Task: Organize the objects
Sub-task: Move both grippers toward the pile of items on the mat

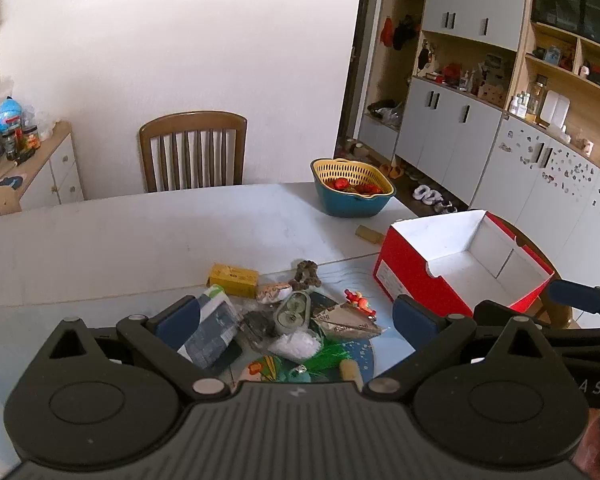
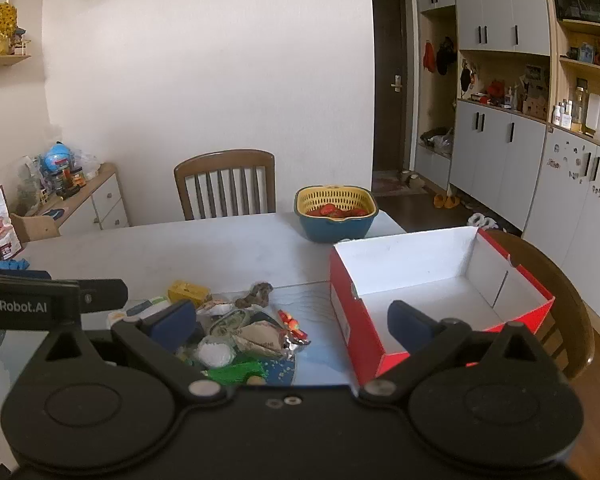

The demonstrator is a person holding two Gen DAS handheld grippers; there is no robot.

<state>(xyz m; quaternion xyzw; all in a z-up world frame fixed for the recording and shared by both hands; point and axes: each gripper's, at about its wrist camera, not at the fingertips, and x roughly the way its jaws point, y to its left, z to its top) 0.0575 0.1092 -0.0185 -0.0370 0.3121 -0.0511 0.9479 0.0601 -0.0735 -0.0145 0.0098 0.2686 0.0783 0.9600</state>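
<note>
A heap of small objects (image 1: 300,328) lies on a round blue mat near the table's front edge: a yellow box (image 1: 233,279), a silvery packet (image 1: 212,332), a tin, a white wad, a red toy figure (image 1: 358,300), green fringe. My left gripper (image 1: 296,318) hovers above the heap, jaws wide open, nothing between them. To the right stands an empty red cardboard box (image 1: 416,276) with a white inside. In the right wrist view my right gripper (image 2: 292,322) is open too, between the heap (image 2: 244,332) and the red box (image 2: 356,316).
A blue bowl with a yellow strainer (image 1: 352,192) of red fruit stands at the table's far right. A cork-coloured roll (image 1: 370,235) lies behind the red box. Wooden chairs stand behind the table (image 1: 120,240) and at its right. Cabinets line the right wall.
</note>
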